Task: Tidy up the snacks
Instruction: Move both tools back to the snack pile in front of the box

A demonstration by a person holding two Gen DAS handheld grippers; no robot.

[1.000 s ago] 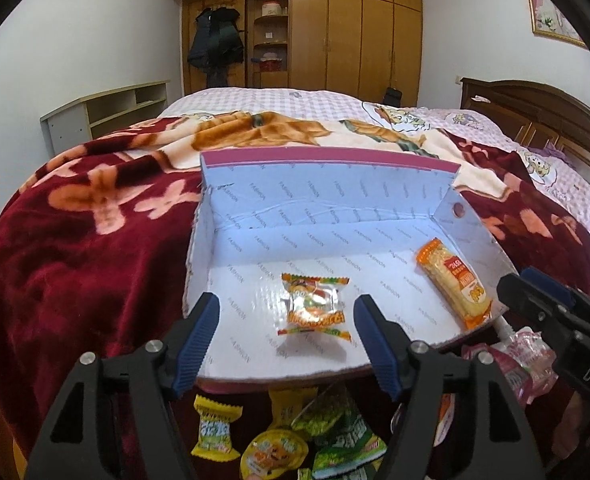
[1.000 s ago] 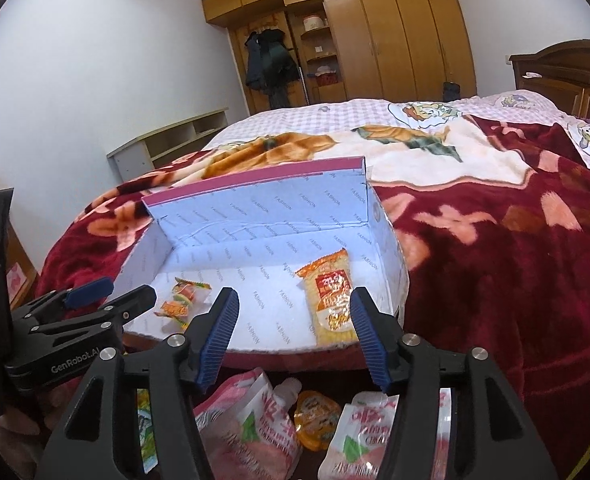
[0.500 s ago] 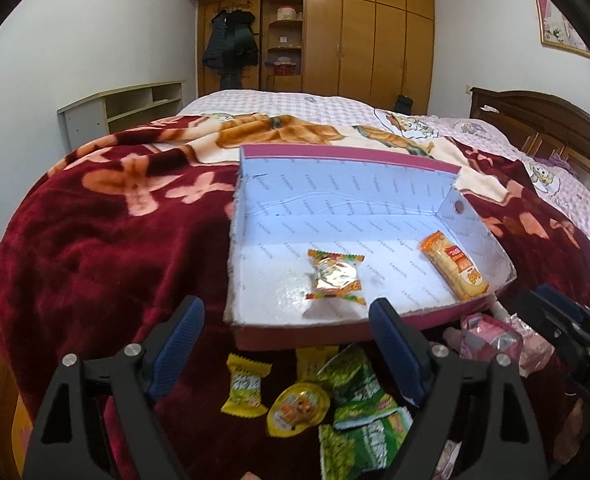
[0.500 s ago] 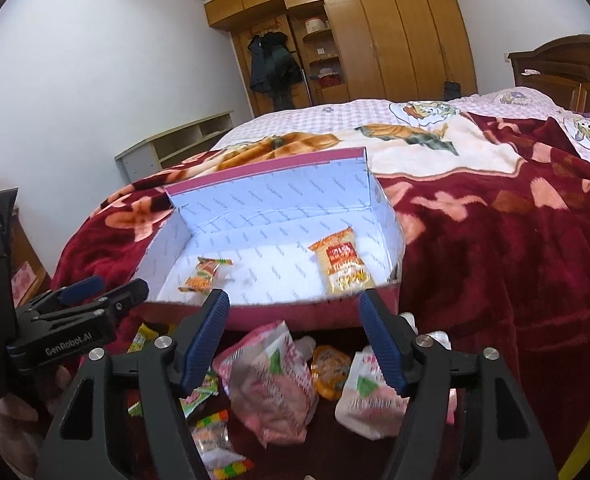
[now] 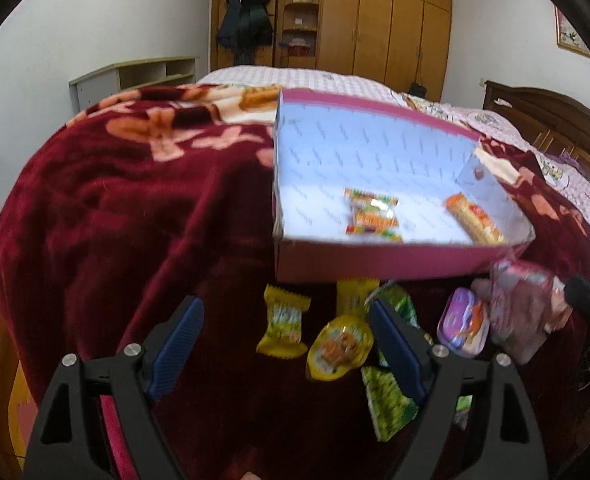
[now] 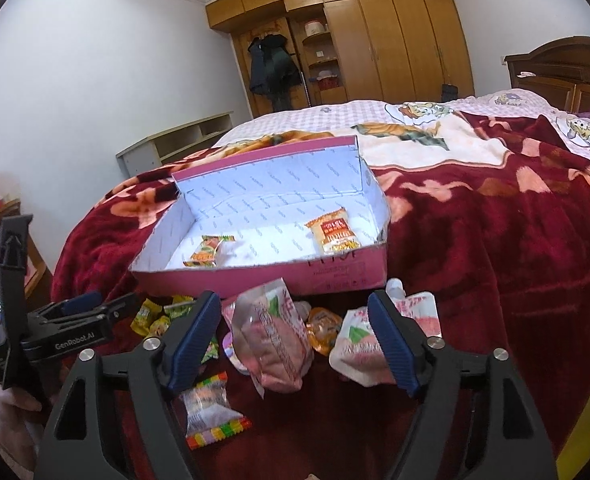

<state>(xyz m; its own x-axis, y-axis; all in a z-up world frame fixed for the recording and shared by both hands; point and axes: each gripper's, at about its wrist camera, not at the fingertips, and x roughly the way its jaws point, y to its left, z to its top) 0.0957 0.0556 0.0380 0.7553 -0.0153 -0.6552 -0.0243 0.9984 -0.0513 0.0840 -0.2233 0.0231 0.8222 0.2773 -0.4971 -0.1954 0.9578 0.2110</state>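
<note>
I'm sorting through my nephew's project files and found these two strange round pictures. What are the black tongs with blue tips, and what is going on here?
There is no machine: a person holds a hand-operated claw in each hand, and a wide-angle camera on each one looks forward along its two fingers. One picture is from the left claw, the other from the right claw.

Both look at a bed with a dark red blanket. On it sits a pink box, white inside, with two snacks in it: a small candy packet and an orange wafer pack. More snacks lie loose in front of the box, among them a pink pouch and a yellow jelly cup.

Neither claw holds anything. The left stands open; the right is opening, above the pink pouch without touching it.
</note>
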